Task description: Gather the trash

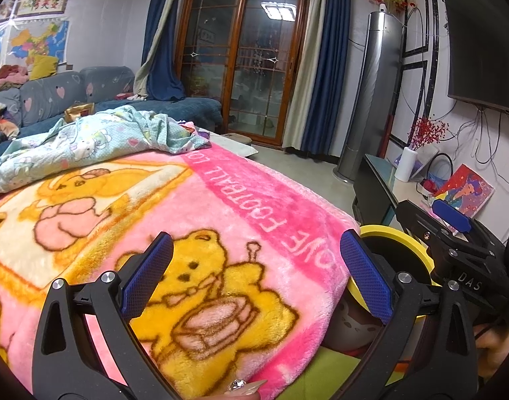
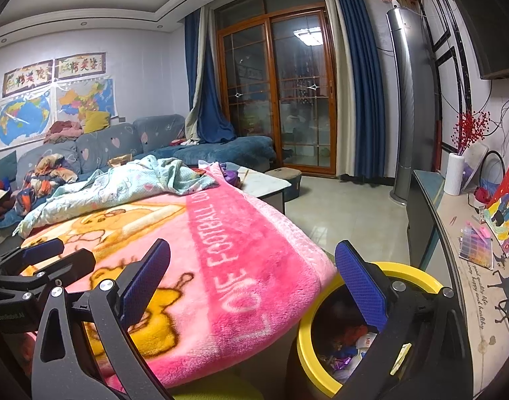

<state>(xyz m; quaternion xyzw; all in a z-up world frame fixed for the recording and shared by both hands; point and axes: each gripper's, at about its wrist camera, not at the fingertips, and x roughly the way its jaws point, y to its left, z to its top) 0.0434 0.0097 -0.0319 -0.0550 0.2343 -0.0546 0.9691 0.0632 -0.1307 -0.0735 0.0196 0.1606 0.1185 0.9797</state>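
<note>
A yellow-rimmed trash bin (image 2: 417,275) stands at the right of the blanket-covered table, holding several wrappers and scraps (image 2: 351,346). The right gripper (image 2: 254,273) hovers open above the blanket's edge and the bin, nothing between its blue pads. The left gripper (image 1: 257,263) is open over the pink bear blanket (image 1: 194,226), also holding nothing. The bin's yellow rim (image 1: 387,233) shows behind the left gripper's right finger. The right gripper's body (image 1: 454,250) appears at the right of the left wrist view, and the left gripper's fingers (image 2: 44,253) at the left of the right wrist view.
A crumpled light-blue quilt (image 2: 121,186) lies on the far part of the pink blanket (image 2: 241,233). A blue sofa (image 2: 114,146) with piled clothes runs behind. A long side counter (image 2: 471,266) with a white vase (image 2: 454,173) and paintings lines the right wall. Tiled floor (image 2: 347,213) lies between.
</note>
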